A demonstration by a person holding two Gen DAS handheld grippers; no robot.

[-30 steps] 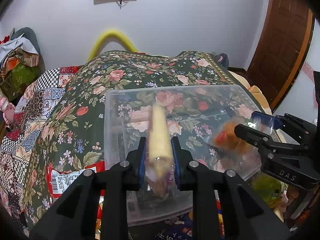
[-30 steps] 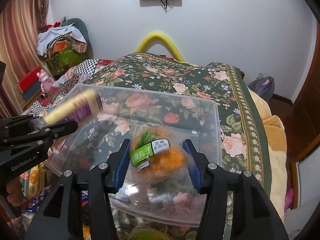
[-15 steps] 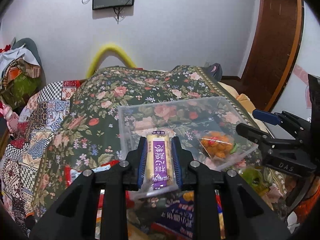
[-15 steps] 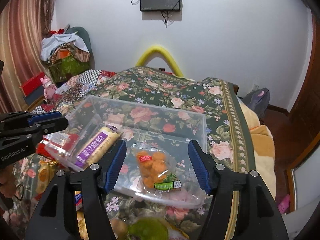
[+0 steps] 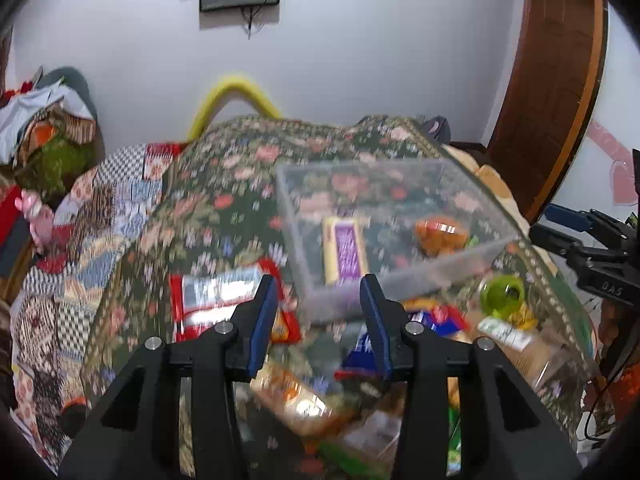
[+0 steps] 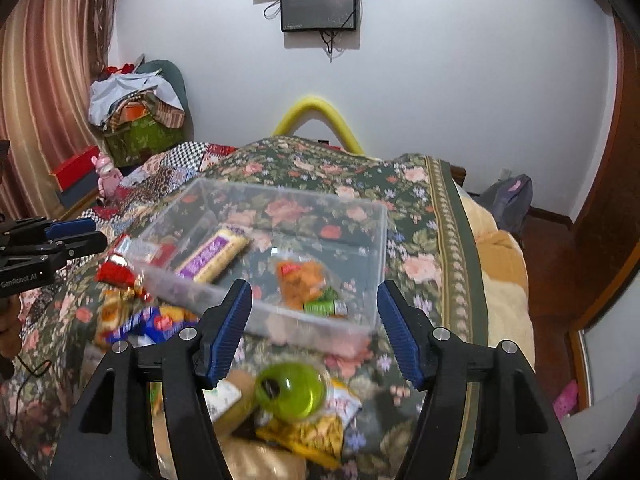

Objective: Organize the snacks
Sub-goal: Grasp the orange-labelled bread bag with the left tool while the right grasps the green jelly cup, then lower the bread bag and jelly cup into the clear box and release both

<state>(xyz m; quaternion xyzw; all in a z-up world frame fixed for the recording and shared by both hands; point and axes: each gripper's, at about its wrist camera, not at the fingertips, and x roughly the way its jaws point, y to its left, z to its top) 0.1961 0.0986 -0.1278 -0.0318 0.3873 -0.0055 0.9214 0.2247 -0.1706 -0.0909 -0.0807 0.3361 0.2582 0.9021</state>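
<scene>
Opening up, the left gripper [image 5: 322,320] has fingers apart on nothing; the right gripper [image 6: 314,330] is wide, empty too. Yellow-purple snack bar [image 6: 214,256] and orange snack bag [image 6: 306,282] lie inside the clear bin [image 6: 380,240] on the bed [image 6: 440,216], more snack packets [image 6: 136,320] heaped at its near edge.

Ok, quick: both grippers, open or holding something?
Left gripper: jaws opening, nothing between them.
Right gripper: open, empty.

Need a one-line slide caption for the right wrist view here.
Right gripper open and empty above a clear bin holding a purple-labelled bar and an orange snack bag, loose snacks in front.
</scene>
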